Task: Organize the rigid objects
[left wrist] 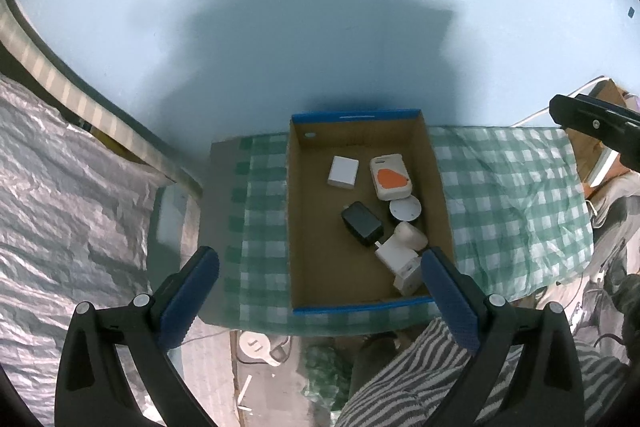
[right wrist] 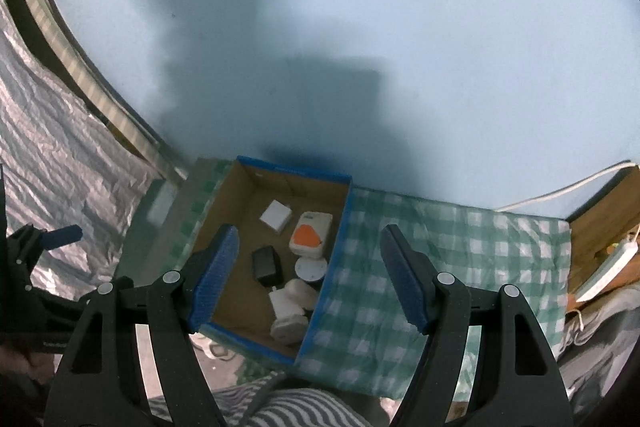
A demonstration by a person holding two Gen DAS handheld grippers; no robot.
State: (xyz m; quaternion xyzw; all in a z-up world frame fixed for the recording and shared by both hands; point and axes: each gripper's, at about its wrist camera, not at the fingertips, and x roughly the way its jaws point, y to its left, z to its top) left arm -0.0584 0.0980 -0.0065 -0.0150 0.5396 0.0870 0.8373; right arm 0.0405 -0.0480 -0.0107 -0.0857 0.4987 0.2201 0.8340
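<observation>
A blue-rimmed cardboard box (left wrist: pixel 362 117) (right wrist: pixel 294 170) stands on a green checked cloth (left wrist: pixel 512 203) (right wrist: pixel 448 259). Inside lie a white square adapter (left wrist: pixel 343 172) (right wrist: pixel 276 217), a white device with an orange patch (left wrist: pixel 391 177) (right wrist: pixel 310 233), a black charger (left wrist: pixel 362 223) (right wrist: pixel 266 264), a white round disc (left wrist: pixel 405 209) (right wrist: pixel 310 270) and white plugs (left wrist: pixel 400 253) (right wrist: pixel 289 307). My left gripper (left wrist: pixel 318 269) is open and empty above the box's near edge. My right gripper (right wrist: pixel 310 249) is open and empty, hovering over the box's right wall.
A light blue wall fills the background. Crinkled silver sheeting (left wrist: pixel 60 195) (right wrist: pixel 52 155) lies on the left. A white power strip (right wrist: pixel 604 269) and cable (right wrist: pixel 560 189) sit at the right by a wooden piece. Striped clothing (left wrist: pixel 420 383) is below.
</observation>
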